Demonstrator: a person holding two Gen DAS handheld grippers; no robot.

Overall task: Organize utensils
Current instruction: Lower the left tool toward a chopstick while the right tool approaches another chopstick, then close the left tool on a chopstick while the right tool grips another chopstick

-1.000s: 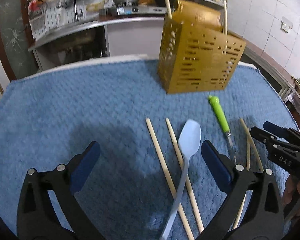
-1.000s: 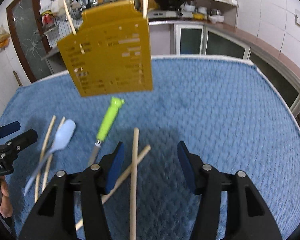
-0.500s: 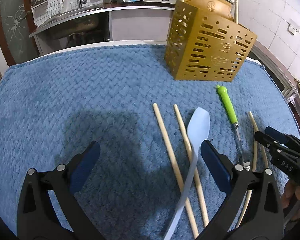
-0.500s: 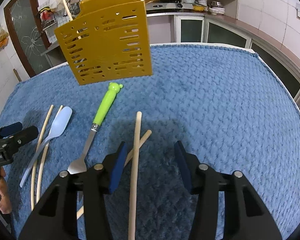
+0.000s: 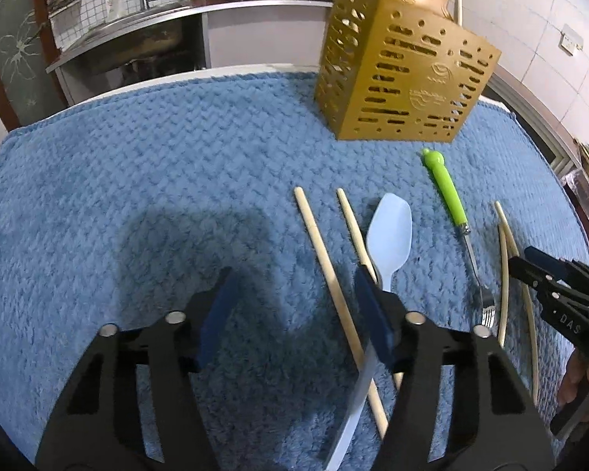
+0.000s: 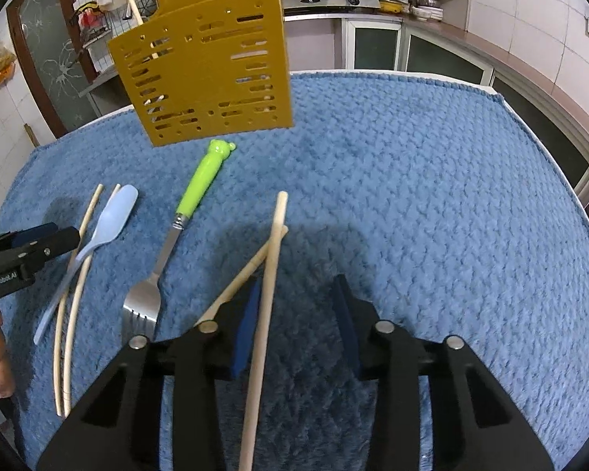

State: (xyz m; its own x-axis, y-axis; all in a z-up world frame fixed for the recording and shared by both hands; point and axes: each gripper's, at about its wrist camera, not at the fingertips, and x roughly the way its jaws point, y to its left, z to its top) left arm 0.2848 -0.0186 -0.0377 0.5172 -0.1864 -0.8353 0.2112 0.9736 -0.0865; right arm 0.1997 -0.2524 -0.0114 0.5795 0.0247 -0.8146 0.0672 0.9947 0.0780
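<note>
Partly hidden, both chopstick pairs [image 5: 335,294] [image 6: 265,286]; left tongs [image 5: 294,310], right tongs [image 6: 294,314] parted, empty.

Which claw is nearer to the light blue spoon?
Left. The left claw hangs right over the spoon, whose handle passes under its right finger. The right claw is off to the spoon's right, past the fork.
</note>
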